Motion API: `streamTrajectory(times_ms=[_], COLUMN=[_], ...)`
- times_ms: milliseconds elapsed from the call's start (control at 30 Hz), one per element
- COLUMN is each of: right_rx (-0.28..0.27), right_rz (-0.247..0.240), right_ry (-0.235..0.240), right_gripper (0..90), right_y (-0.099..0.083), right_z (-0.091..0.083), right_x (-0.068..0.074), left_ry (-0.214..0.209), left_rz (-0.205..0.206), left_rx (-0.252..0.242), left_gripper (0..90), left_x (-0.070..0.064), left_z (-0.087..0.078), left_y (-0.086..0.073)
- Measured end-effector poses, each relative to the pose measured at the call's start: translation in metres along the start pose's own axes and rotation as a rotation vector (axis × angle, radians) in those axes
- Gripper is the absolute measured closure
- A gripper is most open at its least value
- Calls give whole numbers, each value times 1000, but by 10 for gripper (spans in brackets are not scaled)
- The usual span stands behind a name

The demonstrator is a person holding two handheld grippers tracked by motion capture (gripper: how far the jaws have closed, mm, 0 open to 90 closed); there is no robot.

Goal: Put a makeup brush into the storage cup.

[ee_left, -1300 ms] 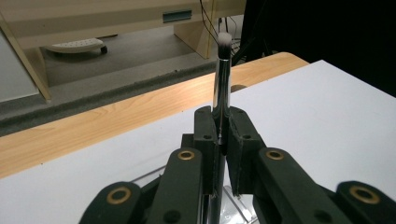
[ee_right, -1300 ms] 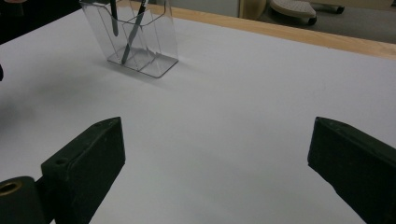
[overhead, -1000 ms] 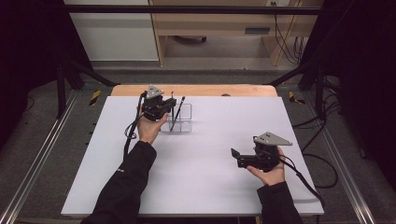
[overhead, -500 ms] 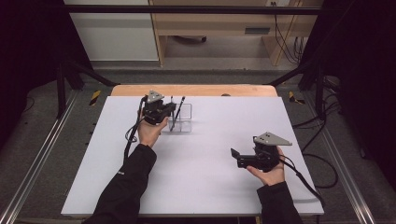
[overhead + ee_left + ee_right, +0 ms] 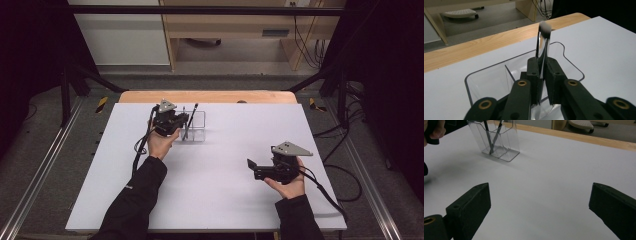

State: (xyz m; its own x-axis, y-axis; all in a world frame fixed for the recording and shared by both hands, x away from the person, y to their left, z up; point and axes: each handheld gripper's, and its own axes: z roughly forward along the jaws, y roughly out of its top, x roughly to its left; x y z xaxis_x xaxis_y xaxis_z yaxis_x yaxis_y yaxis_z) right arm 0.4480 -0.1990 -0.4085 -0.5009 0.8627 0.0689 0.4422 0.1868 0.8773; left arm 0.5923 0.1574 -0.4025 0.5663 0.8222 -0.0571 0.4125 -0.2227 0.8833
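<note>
A clear plastic holder (image 5: 199,131) with compartments stands at the back of the white table top (image 5: 215,200). My left gripper (image 5: 183,120) is at its left side, shut on a makeup brush (image 5: 542,47) with a shiny ferrule and grey-white bristles pointing up. The brush's lower end reaches down into the holder (image 5: 486,82). A second dark brush (image 5: 193,116) leans in the holder. My right gripper (image 5: 251,167) hovers low over the right side of the table, open, nothing between its fingers. In the right gripper view the holder (image 5: 504,142) is far ahead of the right gripper (image 5: 540,193).
A wooden strip (image 5: 210,96) runs along the table's far edge, with floor and a wooden desk frame (image 5: 235,30) beyond. Metal rails (image 5: 40,175) flank the table. Cables (image 5: 142,145) trail from both grippers. White surface lies between the holder and the right gripper.
My left gripper has sunk slightly with the brush over the holder. The right gripper has stayed where it was.
</note>
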Motion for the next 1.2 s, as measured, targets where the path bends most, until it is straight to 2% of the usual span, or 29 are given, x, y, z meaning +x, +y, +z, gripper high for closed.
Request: streamTrajectory(times_ms=[67, 333, 500, 600, 967, 1200], right_rx=[-1, -10, -13, -17, -27, -35], right_rz=[1, 8, 8, 8, 11, 9], right_ry=[0, -1, 0, 2, 7, 12], right_gripper=[44, 43, 42, 41, 39, 36], right_y=[0, 1, 1, 1, 2, 3], right_z=[0, -2, -3, -3, -5, -6], right_x=[0, 0, 0, 0, -1, -1], left_ry=[-7, -21, -36, -45, -58, -59], left_rz=[-8, 11, 22, 20, 21, 41], left_rx=[-13, -43, -48, -69, -107, -122], left_gripper=[763, 630, 560, 519, 397, 336], left_x=[0, -3, -5, -6, -12, -15], left_z=[-4, -29, -44, -53, -88, -104], left_y=[1, 7, 6, 4, -8, -19])
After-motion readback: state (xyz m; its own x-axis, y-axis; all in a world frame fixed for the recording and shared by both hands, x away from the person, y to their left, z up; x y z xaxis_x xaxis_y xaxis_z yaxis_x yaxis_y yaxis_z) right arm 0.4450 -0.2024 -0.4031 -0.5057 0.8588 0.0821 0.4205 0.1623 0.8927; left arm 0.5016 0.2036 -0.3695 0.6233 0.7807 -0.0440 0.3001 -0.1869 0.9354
